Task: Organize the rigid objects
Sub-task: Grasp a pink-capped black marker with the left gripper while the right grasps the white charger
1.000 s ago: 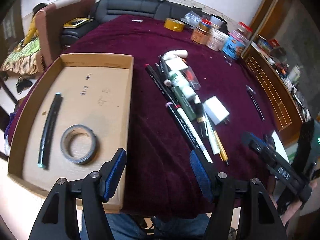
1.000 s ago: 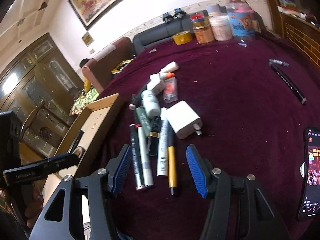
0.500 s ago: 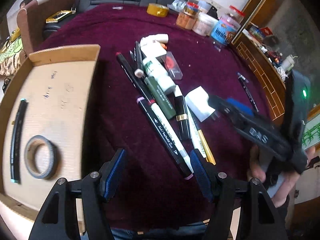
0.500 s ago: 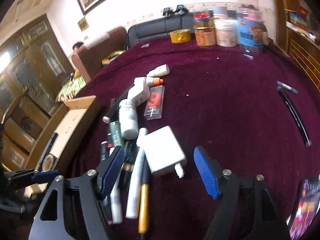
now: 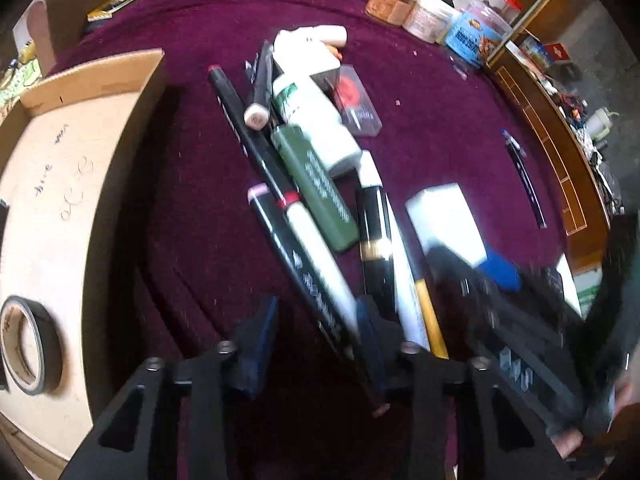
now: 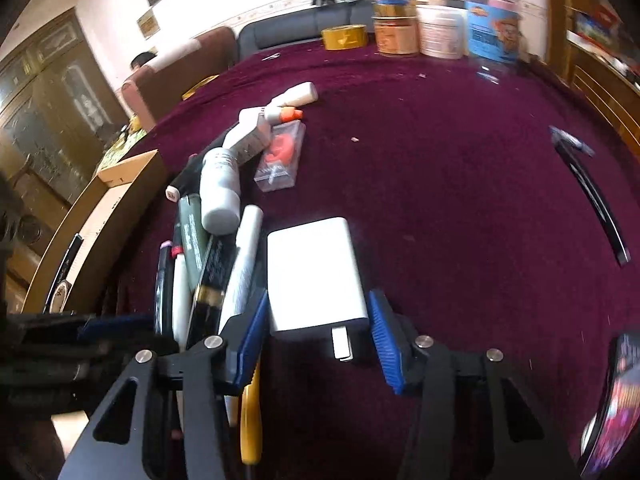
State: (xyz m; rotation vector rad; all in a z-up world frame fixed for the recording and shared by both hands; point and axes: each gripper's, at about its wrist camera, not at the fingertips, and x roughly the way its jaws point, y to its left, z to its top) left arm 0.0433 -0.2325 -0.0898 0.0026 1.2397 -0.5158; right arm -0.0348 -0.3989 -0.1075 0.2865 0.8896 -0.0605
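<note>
A pile of markers, pens and bottles lies on the maroon cloth. In the left wrist view my left gripper (image 5: 318,340) is open, its fingers on either side of a black marker (image 5: 304,280) and a white marker (image 5: 320,248). In the right wrist view my right gripper (image 6: 318,332) is open around the plug end of a white charger block (image 6: 314,272), not closed on it. The charger also shows in the left wrist view (image 5: 444,220). A green tube (image 5: 316,188) and a white bottle (image 5: 316,120) lie further up the pile.
A cardboard tray (image 5: 120,152) at the left holds a tape roll (image 5: 28,344). Jars (image 6: 440,28) and yellow tape (image 6: 344,36) stand at the table's far edge. A black strip (image 6: 596,200) lies at the right; a phone (image 6: 616,408) is at the near right.
Both grippers have moved forward and down into the pile. The left now straddles the markers; the right now straddles the charger's plug end.
</note>
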